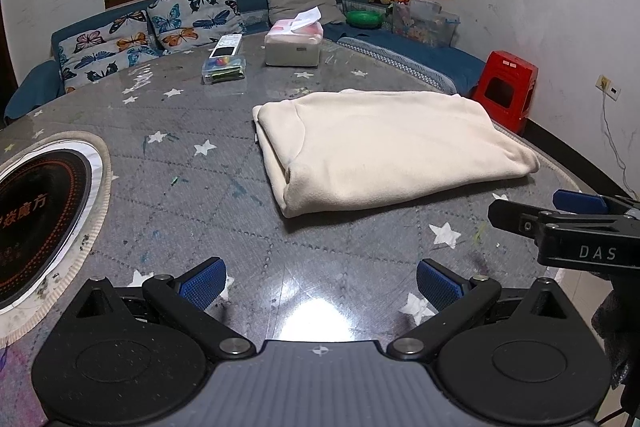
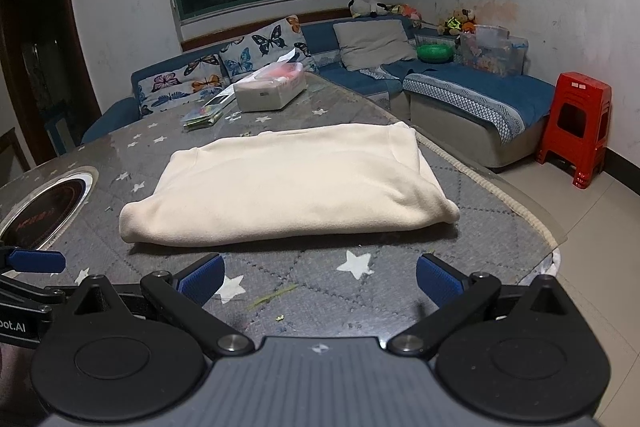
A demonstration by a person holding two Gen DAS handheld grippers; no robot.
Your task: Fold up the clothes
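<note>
My left claw (image 1: 320, 287) hangs low over the bench (image 1: 224, 187), released, nothing between its blue pads; my right claw (image 2: 320, 283) matches it, spread wide and empty. Out at twelve o'clock from the right one, just beyond the pads, the cream garment (image 2: 288, 183) already lies folded into a thick, tidy rectangle; from the left it sits toward one o'clock. I think the sleeves are tucked under, though the layers hide them. If another fold is wanted, pinch both near corners evenly, lift together, keep edges square. Tissue box (image 1: 294, 45) well behind.
</note>
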